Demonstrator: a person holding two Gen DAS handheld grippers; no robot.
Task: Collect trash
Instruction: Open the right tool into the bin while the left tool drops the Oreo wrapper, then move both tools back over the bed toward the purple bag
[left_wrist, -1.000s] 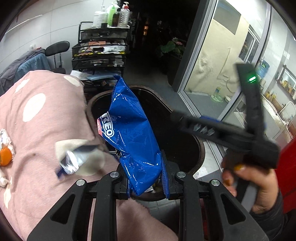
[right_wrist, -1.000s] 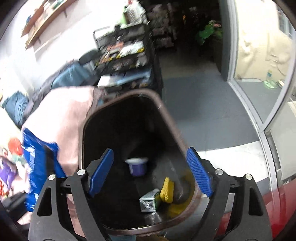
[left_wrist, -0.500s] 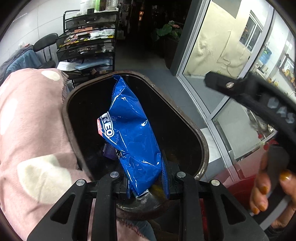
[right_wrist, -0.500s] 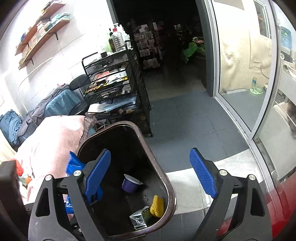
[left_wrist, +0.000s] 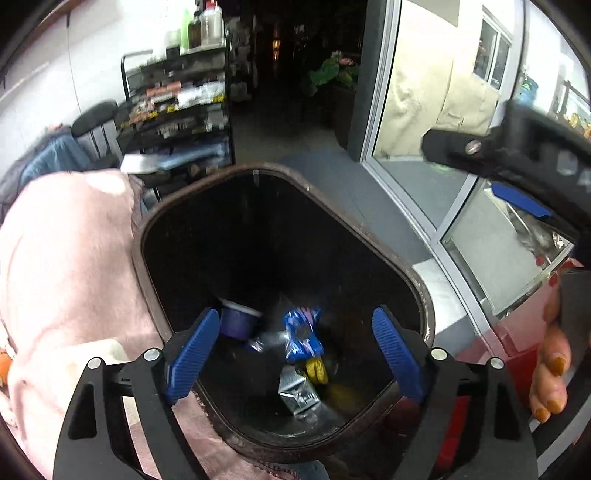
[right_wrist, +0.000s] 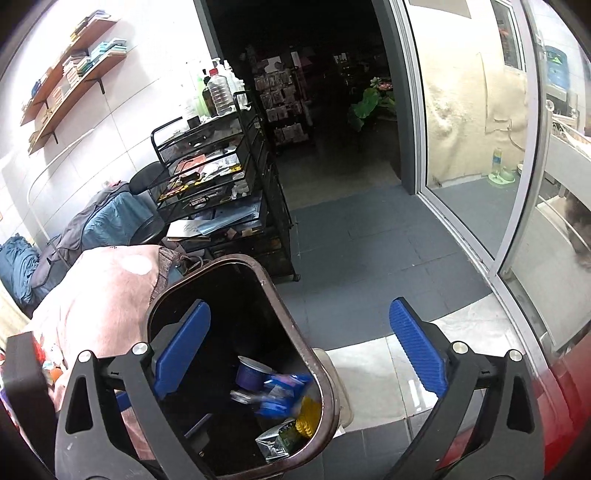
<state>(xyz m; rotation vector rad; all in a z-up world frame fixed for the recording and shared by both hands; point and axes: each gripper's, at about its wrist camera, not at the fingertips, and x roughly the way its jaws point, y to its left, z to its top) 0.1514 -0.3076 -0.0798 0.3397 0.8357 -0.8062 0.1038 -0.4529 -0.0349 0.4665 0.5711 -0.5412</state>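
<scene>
A dark brown trash bin (left_wrist: 376, 236) (right_wrist: 295, 332) stands open below both grippers. The blue snack wrapper (left_wrist: 301, 338) (right_wrist: 280, 393) lies blurred inside it, beside a purple cup (left_wrist: 238, 321) (right_wrist: 251, 373), a yellow piece (left_wrist: 316, 369) (right_wrist: 308, 415) and a silver carton (left_wrist: 297, 391) (right_wrist: 277, 439). My left gripper (left_wrist: 293, 354) hangs over the bin's mouth, its jaws opening, nothing between them. My right gripper (right_wrist: 301, 354) is over the bin's right rim, jaws opening wide and empty; it also shows at the right of the left wrist view, held by a hand (left_wrist: 552, 362).
A pink spotted blanket (left_wrist: 62, 277) (right_wrist: 99, 295) lies left of the bin. A black wire cart (right_wrist: 221, 192) with bottles and papers stands behind it, a chair with clothes (right_wrist: 99, 221) at left. Grey floor (right_wrist: 369, 258) and a glass sliding door (right_wrist: 476, 147) are to the right.
My left gripper opened and let go of the blue wrapper, which dropped into the bin. My right gripper rose, backed off to the right and spread wider.
</scene>
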